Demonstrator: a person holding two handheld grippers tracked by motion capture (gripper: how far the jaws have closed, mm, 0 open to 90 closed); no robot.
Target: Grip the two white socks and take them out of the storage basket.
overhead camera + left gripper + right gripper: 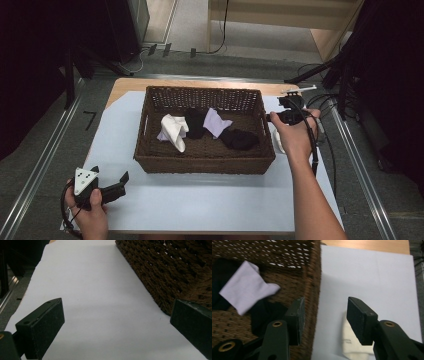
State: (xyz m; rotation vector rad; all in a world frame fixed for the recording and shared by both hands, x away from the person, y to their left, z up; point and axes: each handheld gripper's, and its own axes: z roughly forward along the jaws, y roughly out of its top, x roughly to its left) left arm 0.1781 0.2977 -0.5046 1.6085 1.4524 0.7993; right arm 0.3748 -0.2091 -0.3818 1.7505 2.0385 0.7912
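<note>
**Right tool raised at the basket's right wall, a white sock below it**

Landmark: the brown wicker basket (205,165) on the white sheet (200,200) covering the tabletop.

Right hand (295,137): forearm comes in from the bottom edge and reaches up along the basket's right side; hand wrapped round the right tool (324,320), which sits just outside the basket's right wall, near its far half; cable trails down past the wrist; jaws stand about half apart with nothing between them; in the right gripper view one jaw hangs over the basket's rim, the other over the sheet.

White sock (353,345): lies on the sheet just right of the basket, below the right tool and apart from its pads; partly hidden by the right jaw and cut off at the bottom edge of the right gripper view; in the high view only a sliver peeks out beside the hand.

Left hand (90,212): low, near the basket's near-left corner but apart from it; left tool (117,322) points along the basket's front wall; jaws wide apart, bare sheet between them.

Inside the basket: a cream sock (176,131), a pale lilac cloth (215,122), dark socks (240,139); the dark ones merge with the weave, their count and edges hard to make out.
</note>
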